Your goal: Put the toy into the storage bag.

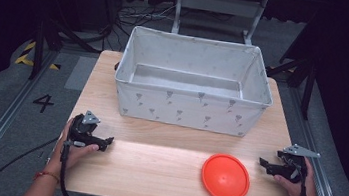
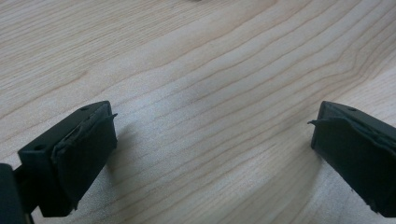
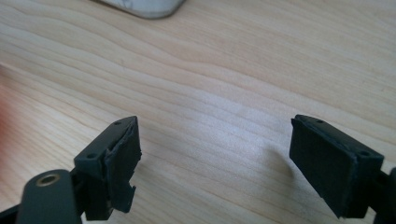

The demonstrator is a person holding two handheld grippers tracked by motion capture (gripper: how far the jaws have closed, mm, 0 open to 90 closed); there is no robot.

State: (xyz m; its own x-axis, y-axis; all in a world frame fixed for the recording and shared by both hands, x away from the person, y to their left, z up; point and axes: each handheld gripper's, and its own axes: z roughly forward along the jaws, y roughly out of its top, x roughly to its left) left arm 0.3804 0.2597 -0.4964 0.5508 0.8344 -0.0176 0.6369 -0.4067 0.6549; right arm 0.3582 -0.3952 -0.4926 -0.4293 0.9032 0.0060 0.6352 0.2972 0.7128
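Right gripper: we hold it low at the table's right edge, jaws wide apart with nothing between them, pointing toward the orange disc. In the right gripper view its pads hang over bare wood.

Left gripper: we rest it near the left edge, jaws also spread wide and empty; the left gripper view has plain wood grain between the pads.

Orange disc: it lies flat on the table toward the front right, near the right gripper and well apart from the left one. It looks shallow with a thin rim, possibly a lid or flying disc; we cannot tell which.

Fabric bin: it stands behind, open at the top and apparently empty, with its front wall between the disc and the far side.

Table: light wood, smooth, so the disc may slide if nudged sideways.

Step in hand: we judge it to be the reach for the disc with the right gripper.

Doing it well: we should come in low and level at the nearest rim, one jaw above and one below the edge, closing only once the rim sits deep between the pads. A shallow bite could let it tip out.

Left gripper's part: it can stay clear, or steady the far rim if the disc skids.
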